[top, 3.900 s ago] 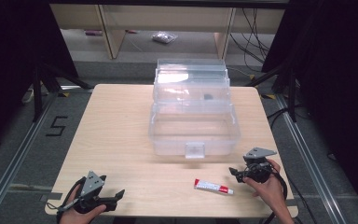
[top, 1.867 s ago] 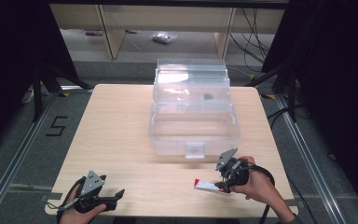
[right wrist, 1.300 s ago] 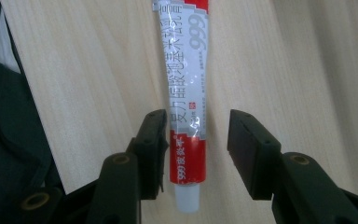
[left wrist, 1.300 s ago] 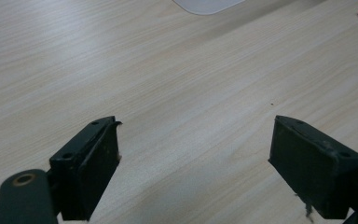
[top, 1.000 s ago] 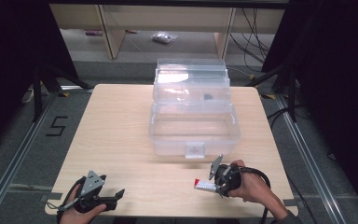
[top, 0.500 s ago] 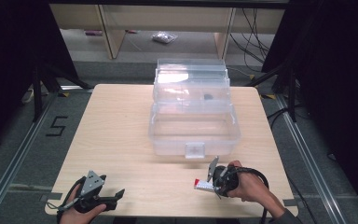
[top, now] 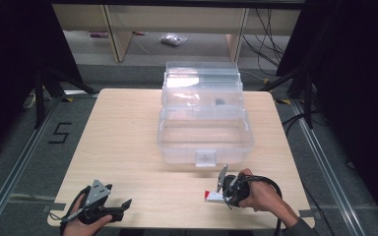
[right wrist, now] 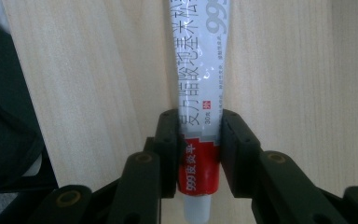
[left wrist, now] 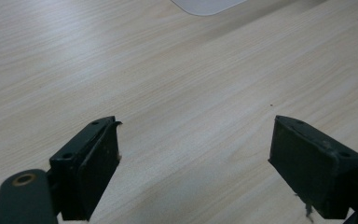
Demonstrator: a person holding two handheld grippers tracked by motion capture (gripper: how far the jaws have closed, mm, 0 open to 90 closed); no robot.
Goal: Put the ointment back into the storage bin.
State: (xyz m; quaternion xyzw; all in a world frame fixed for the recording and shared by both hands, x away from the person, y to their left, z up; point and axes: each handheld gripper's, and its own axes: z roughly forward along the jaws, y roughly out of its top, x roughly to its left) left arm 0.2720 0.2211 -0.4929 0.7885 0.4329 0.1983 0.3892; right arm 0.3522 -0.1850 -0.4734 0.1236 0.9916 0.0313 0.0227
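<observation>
Right gripper (right wrist: 198, 140) just closed, now clamped on tube (right wrist: 199, 93), pads pinching red band near cap; tube lies on table (top: 128, 137) ahead of gripper. Left gripper (left wrist: 193, 158) jaws wide apart over bare wood.

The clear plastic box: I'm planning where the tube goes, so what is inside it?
Through the walls of the clear plastic box the lower compartment looks empty. One small dark object sits in the raised rear section; glare and overlapping walls hide what it is.

A white tube of ointment (right wrist: 200, 93) with red cap end lies flat on the table's near right part.
</observation>
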